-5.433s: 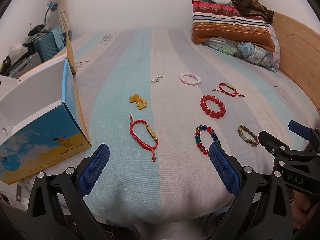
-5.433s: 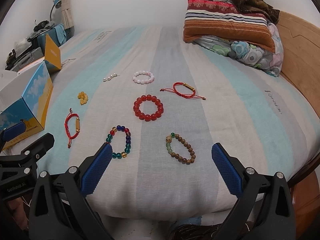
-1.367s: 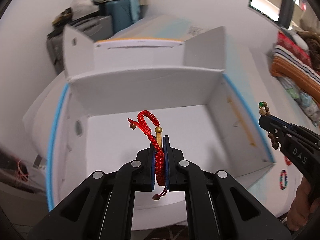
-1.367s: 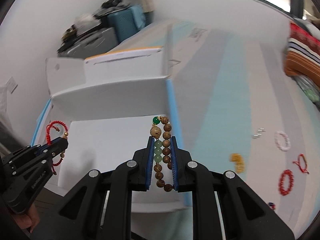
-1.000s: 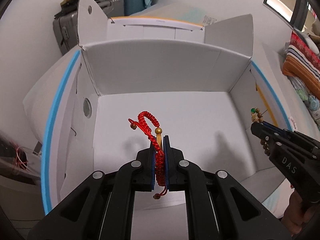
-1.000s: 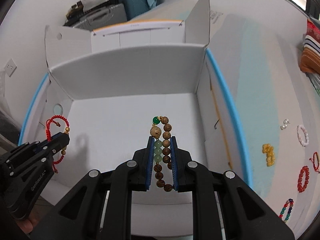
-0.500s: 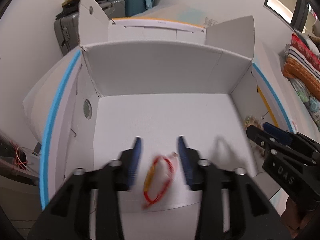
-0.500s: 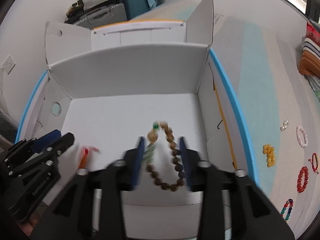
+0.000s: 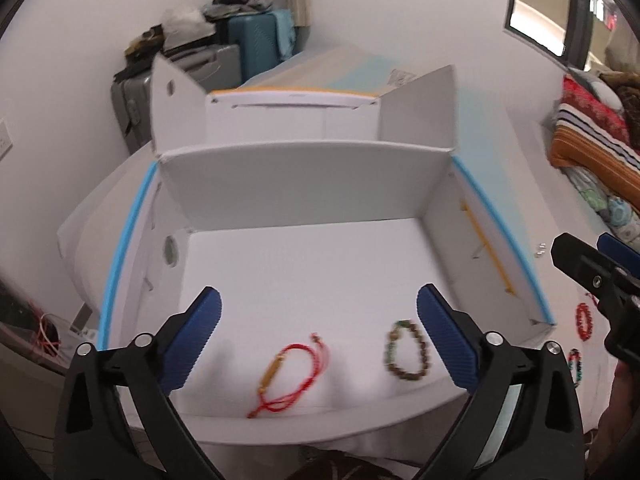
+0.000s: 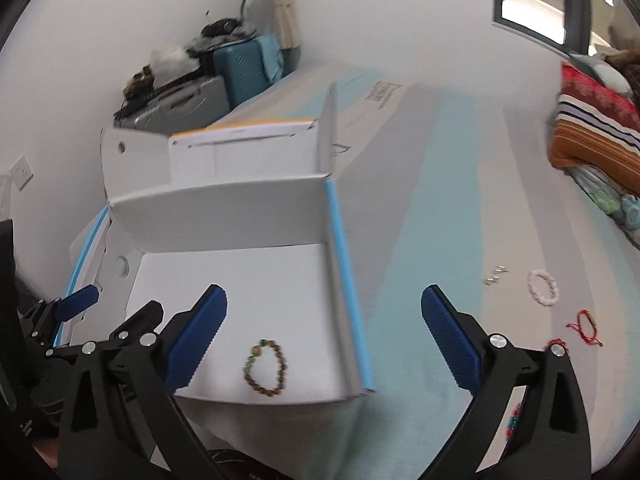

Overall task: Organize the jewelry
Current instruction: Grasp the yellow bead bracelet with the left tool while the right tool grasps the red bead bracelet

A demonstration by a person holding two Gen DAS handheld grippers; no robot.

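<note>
Both tools just opened wide (nothing between): red cord bracelet & wood-bead bracelet now in box.

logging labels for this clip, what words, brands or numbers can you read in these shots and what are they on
Nothing reads clearly.
Print on the bed sheet: dark outlined lettering, too blurred and skewed to read.
Small print on the box back flap: too small to read.
White marks low on the left gripper body: too blurred to read.
Red signs outside the window: blurred.

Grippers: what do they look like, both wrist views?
Left gripper and right gripper: matte black angular linkage arms with silver round pivot screws, each carrying two ribbed blue pads. No cables or sleeves visible.
</note>
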